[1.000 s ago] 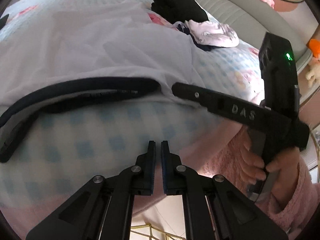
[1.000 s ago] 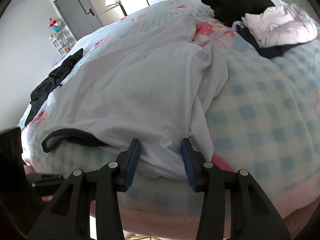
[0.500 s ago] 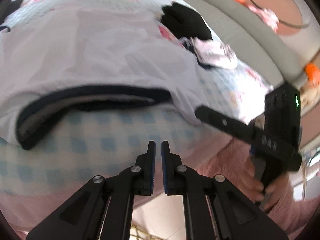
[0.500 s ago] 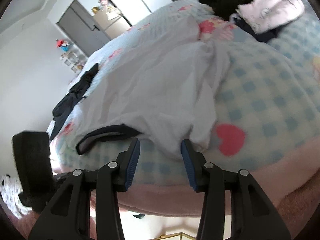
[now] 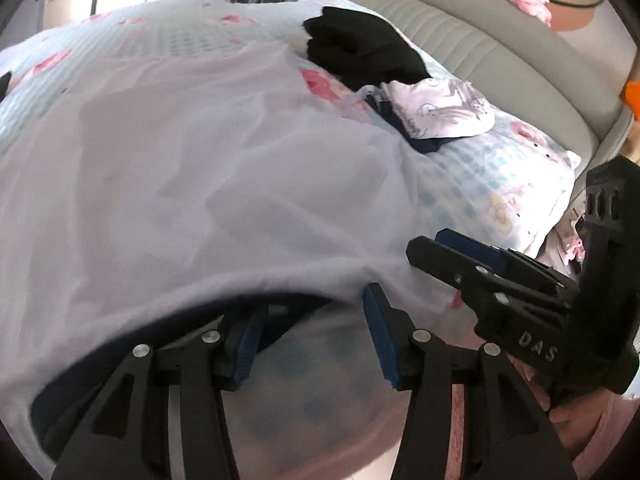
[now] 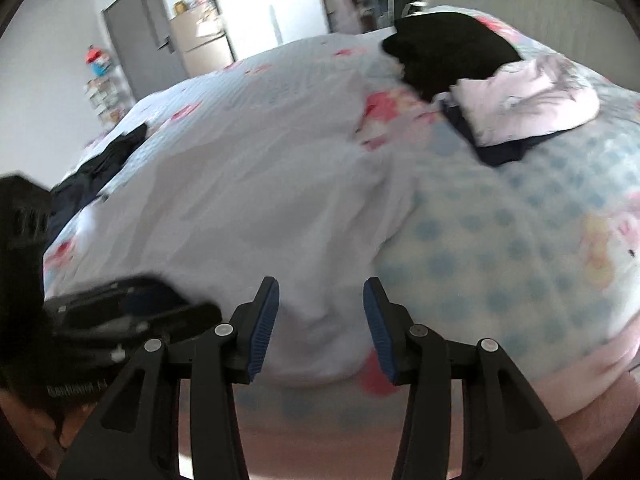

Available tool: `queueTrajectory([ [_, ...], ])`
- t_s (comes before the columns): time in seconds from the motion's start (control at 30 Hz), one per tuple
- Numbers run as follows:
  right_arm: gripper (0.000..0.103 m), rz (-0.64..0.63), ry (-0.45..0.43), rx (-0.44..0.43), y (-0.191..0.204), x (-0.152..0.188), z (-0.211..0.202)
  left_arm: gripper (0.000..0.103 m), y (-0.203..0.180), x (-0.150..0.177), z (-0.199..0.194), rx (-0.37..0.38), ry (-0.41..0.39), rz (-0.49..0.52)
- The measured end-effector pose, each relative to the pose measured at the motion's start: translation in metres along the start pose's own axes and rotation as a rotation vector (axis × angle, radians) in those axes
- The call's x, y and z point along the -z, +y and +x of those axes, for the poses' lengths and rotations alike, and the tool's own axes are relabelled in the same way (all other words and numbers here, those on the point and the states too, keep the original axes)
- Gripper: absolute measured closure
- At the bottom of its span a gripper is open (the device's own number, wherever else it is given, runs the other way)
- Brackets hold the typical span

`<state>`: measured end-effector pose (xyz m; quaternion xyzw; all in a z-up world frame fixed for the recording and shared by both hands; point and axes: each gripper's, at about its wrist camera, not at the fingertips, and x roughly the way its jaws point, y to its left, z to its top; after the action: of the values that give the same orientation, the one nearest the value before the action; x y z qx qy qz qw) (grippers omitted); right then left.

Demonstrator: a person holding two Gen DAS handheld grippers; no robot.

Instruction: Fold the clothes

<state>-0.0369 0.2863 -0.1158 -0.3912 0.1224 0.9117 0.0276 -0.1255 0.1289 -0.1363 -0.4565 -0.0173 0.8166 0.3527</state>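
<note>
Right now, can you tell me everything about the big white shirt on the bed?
The white shirt is thin, soft-looking cloth with a dark navy collar at its near edge. It lies spread and wrinkled across the checked bedspread. The left gripper, jaws opening, straddles the collar; the open right gripper straddles the shirt's near edge.

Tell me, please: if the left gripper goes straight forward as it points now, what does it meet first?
Most likely the white garment's dark-trimmed edge: the left gripper's opening jaws already straddle it. Depth is unclear.

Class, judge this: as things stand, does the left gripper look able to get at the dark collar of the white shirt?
Probably yes: the left gripper is opening right at the dark collar of the white shirt, with nothing between.
</note>
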Motion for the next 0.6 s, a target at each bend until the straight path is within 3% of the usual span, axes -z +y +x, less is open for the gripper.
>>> queueTrajectory([
  [0.1,0.058,0.078,0.032,-0.010,-0.016,0.004,0.003,0.057,-0.008,0.001,0.010,0.016,0.012,0.027],
  [0.27,0.058,0.112,0.031,-0.068,-0.022,0.010,-0.017,0.083,-0.013,0.012,0.012,0.041,0.011,0.033],
  [0.33,0.057,0.074,0.109,-0.177,-0.014,0.012,-0.014,0.088,-0.011,0.017,0.008,0.051,0.007,0.021],
  [0.47,0.057,0.035,0.184,-0.156,-0.004,0.021,0.003,0.090,-0.010,0.027,-0.005,0.063,-0.006,0.007],
  [0.6,0.057,0.052,0.170,-0.148,-0.007,0.019,0.011,0.090,-0.015,0.038,-0.013,0.060,-0.010,0.005],
])
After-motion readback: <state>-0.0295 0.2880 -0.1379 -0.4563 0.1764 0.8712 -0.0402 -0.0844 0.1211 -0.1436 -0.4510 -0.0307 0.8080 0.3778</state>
